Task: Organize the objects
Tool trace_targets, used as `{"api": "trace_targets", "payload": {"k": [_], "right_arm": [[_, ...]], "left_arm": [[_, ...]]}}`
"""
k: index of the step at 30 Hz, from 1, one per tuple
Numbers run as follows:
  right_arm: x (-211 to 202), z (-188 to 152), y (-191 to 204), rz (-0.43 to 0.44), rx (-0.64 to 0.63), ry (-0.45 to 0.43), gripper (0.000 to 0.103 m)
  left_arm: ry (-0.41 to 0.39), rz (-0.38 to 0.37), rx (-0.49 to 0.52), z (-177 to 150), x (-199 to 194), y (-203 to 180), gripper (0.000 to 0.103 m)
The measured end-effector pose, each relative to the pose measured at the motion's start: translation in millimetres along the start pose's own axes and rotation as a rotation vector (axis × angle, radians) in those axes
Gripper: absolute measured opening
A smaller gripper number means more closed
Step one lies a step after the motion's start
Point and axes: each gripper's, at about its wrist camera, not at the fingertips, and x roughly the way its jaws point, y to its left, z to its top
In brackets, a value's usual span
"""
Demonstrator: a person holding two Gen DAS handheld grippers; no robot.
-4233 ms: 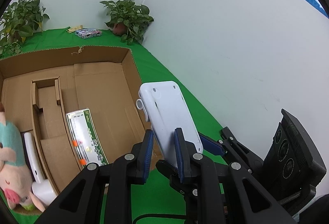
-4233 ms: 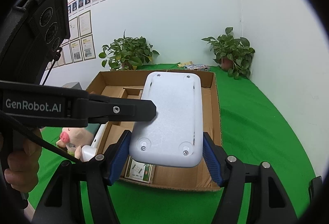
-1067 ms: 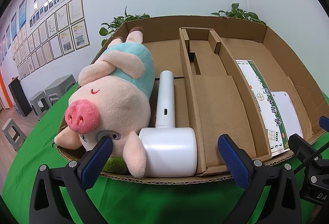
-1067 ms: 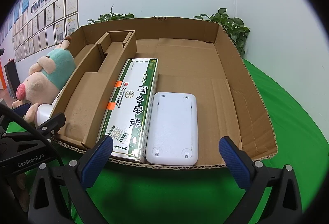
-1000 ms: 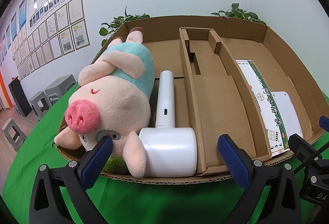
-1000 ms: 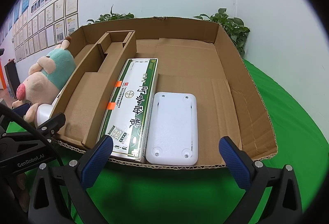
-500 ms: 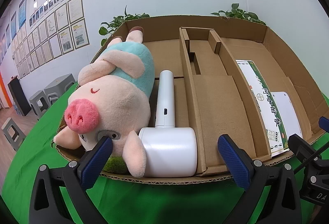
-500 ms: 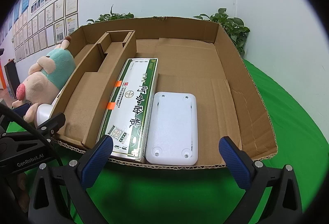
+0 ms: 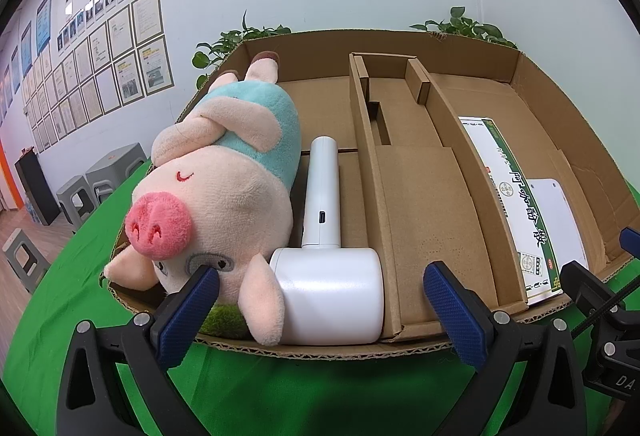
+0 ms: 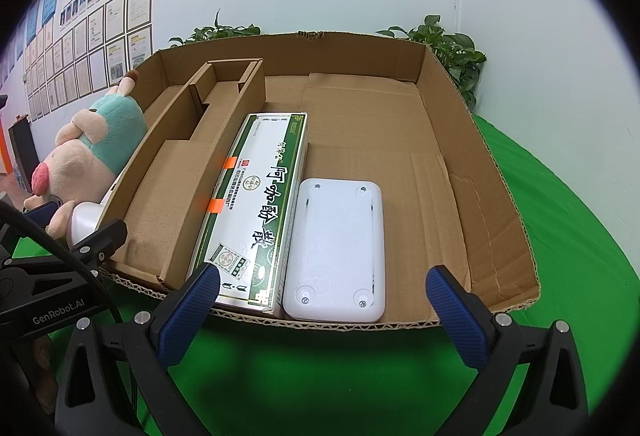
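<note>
White device (image 10: 335, 248) in box just beyond right gripper (image 10: 320, 310), both grippers spread, empty

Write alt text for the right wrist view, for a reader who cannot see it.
A shallow cardboard box on a green cloth holds a green-and-white carton with a flat white device beside it on the right. A plush pig lies in the box's left section. The right tool, open and holding nothing, is in front of the box.
</note>
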Motion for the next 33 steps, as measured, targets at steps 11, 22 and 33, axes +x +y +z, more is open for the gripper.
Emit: {"api": "trace_targets", "payload": {"k": [11,22,33], "right_arm": [[0.8,-0.9,-1.2,-0.002,-0.001,0.001,0.103],[1.3,-1.7,-2.1,-0.003,-0.002,0.003,0.103],[1.0,-2.4,-2.6,-0.003,-0.002,0.004,0.103]], "left_arm": [[0.000,-0.001,-0.001,0.2,-0.2,-0.1,0.103],[0.000,-0.002,-0.002,1.0,-0.3,-0.7,0.103],[0.001,-0.002,-0.002,1.0,-0.7,-0.5,0.103]]}}
